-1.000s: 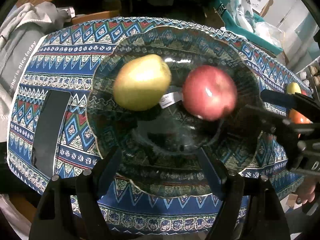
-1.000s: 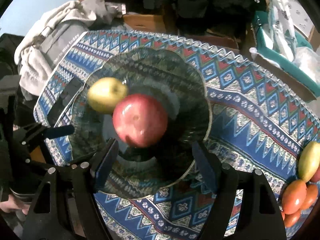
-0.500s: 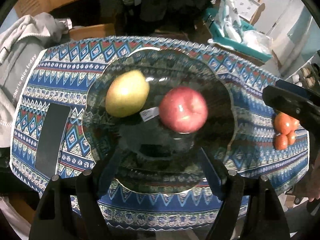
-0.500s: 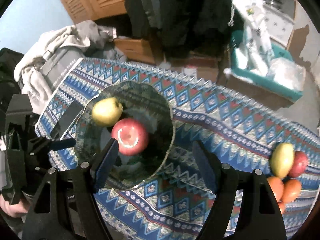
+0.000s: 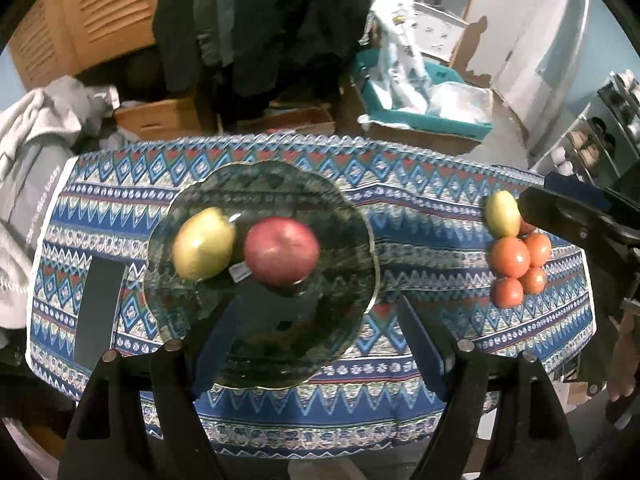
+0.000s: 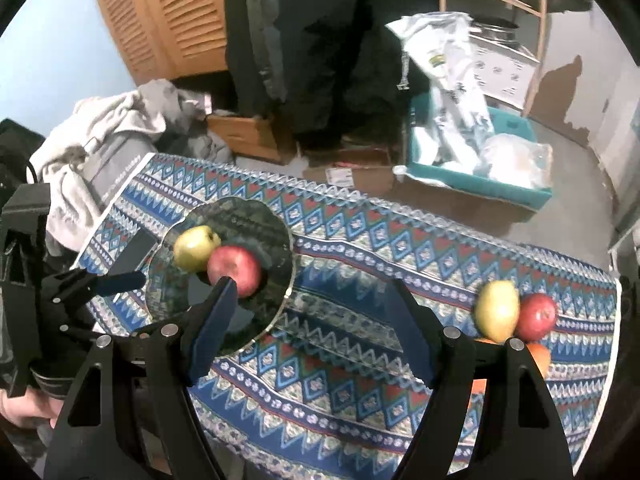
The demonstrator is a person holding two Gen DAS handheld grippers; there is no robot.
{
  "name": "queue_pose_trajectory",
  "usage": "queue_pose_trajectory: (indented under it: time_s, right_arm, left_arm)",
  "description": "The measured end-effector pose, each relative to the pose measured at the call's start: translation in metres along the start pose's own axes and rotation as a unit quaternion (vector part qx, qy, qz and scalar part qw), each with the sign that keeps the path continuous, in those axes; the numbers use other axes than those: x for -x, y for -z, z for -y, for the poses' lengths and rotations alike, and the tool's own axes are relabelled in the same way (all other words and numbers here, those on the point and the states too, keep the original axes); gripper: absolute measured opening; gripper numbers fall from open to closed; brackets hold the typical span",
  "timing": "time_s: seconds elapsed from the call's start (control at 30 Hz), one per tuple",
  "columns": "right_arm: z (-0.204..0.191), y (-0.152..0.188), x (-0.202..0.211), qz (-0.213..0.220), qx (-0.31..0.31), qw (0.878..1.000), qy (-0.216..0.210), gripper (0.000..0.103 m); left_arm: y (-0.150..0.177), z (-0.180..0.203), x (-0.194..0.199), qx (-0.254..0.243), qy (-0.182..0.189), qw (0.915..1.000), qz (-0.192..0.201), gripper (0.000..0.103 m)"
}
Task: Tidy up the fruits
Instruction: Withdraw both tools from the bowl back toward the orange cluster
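Both my grippers have pulled back and up from the glass plate. Left gripper and right gripper gape, empty. Red apple rests beside yellow apple (delivered). Remaining fruit pile waits at the tabletop's right.

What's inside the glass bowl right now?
The glass bowl holds a yellow-green apple and a red apple, side by side, with a small white sticker showing between them. The bowl floor beneath the fruit is hidden.
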State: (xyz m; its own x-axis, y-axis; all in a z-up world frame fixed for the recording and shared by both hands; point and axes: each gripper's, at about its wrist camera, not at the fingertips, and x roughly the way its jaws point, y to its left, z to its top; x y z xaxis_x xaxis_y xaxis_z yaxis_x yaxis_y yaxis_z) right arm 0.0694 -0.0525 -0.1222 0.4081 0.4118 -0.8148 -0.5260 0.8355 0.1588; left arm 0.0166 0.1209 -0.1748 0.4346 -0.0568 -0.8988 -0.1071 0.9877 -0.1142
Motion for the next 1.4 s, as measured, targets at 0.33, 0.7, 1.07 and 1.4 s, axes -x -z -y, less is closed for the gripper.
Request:
queue_pose_trajectory:
  time_s: [0.33, 0.7, 1.07, 1.4]
  right_arm:
    - [0.051, 0.019, 0.04, 0.015, -0.035, 0.999, 0.033, 0.077]
    - [0.11, 0.047, 0.074, 0.029, -0.075, 0.995, 0.061, 0.077]
    - [0.151, 0.071, 0.076, 0.008, -0.107, 0.991, 0.08, 0.077]
    - [0.185, 0.096, 0.068, -0.015, -0.14, 0.986, 0.091, 0.077]
  left_arm:
    - [-0.008, 0.045, 0.006, -0.031, 0.018, 0.9993, 0.004, 0.082]
    - [-0.014, 0.103, 0.008, -0.07, 0.031, 0.997, 0.002, 0.082]
    - [-0.011, 0.143, -0.014, -0.101, 0.039, 0.9939, -0.022, 0.082]
    - [-0.01, 0.17, -0.042, -0.124, 0.039, 0.9907, -0.039, 0.082]
